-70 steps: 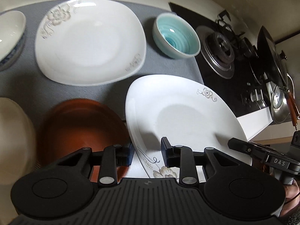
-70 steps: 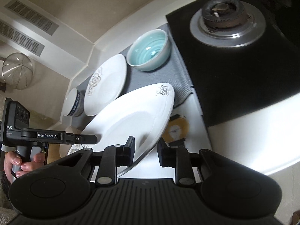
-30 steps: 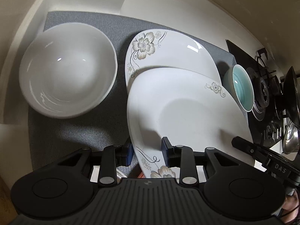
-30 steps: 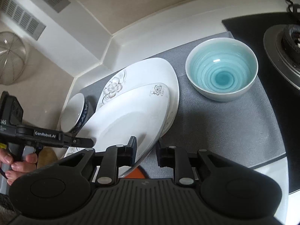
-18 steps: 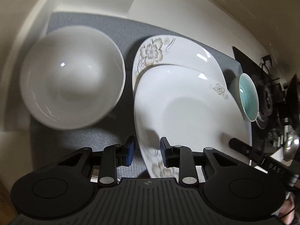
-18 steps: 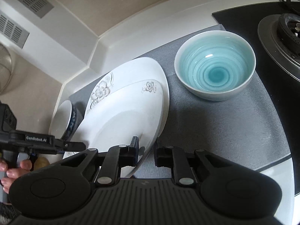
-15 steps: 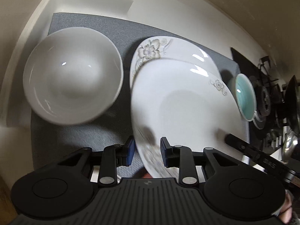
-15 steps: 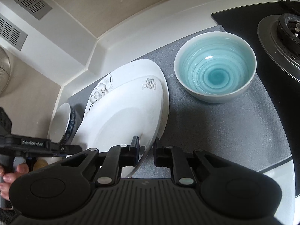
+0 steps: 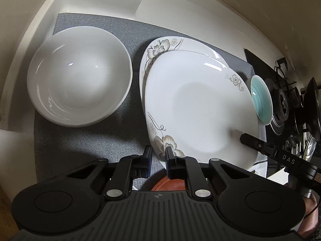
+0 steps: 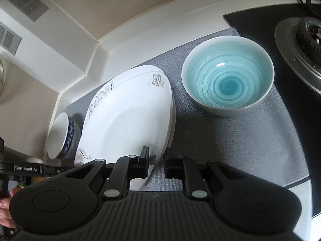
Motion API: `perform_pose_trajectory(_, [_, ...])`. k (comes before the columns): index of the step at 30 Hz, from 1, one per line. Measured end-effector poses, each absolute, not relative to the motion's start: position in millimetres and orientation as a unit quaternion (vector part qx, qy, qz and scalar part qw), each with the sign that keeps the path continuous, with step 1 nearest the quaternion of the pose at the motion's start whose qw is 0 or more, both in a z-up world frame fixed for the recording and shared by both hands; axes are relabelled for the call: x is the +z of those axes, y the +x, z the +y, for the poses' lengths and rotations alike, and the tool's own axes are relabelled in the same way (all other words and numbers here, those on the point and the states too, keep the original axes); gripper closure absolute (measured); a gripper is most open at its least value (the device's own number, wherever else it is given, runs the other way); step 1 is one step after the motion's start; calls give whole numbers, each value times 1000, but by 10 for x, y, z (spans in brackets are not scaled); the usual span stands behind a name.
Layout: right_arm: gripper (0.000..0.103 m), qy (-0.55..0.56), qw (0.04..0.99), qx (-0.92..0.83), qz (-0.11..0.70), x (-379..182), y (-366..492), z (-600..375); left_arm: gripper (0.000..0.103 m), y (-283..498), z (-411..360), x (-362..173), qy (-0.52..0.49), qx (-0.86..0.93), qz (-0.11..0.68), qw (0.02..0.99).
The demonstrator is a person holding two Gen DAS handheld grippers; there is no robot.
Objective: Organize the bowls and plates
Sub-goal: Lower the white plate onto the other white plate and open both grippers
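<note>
White top plate (image 9: pixel 200 108) rim lies between both grippers' parted fingers.

plate (image 9: pixel 200 108) on plate (image 9: pixel 160 46), bowl (image 9: pixel 79 75) left — bowl (image 10: pixel 227 75) right

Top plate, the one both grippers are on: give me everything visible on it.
The top plate is glossy white, squarish with rounded corners, and has grey-beige flower prints at opposite corners. It sits stacked on a matching lower plate, slightly offset. The left gripper and right gripper each straddle its rim on opposite sides, jaws parted. It lies between the white bowl and teal bowl.
</note>
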State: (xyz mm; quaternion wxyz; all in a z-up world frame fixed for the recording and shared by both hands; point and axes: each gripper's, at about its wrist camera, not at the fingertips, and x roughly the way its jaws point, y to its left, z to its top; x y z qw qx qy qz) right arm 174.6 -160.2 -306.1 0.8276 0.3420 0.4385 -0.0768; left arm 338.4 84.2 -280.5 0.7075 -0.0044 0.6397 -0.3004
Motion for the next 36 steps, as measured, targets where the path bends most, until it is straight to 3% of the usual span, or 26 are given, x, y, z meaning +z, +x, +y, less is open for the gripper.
perform_pose_trajectory(27, [80, 361, 816, -121, 436, -3166, 1799, -1548, 88, 3421, 916, -2858, -38, -285, 634, 718])
perform_pose_trajectory(28, [73, 361, 817, -117, 435, -3169, 1780, -1525, 86, 3391, 927, -2838, -37, -284, 634, 718])
perform_pose_trajectory(29, [56, 362, 818, -109, 434, -3170, 1749, -1497, 82, 3361, 941, -2819, -36, -283, 635, 718])
perform_pose_trajectory(31, [35, 353, 826, -99, 429, -3153, 1637, -1405, 61, 3288, 964, -2777, -37, -283, 631, 721])
perform_pose_trajectory(32, [29, 341, 830, -98, 430, -3145, 1568, -1341, 59, 3244, 974, -2747, -35, -284, 628, 724])
perform_pose_trajectory(36, [29, 296, 835, -62, 459, -3185, 1348, -1065, 55, 3069, 986, -2645, -26, -295, 618, 729])
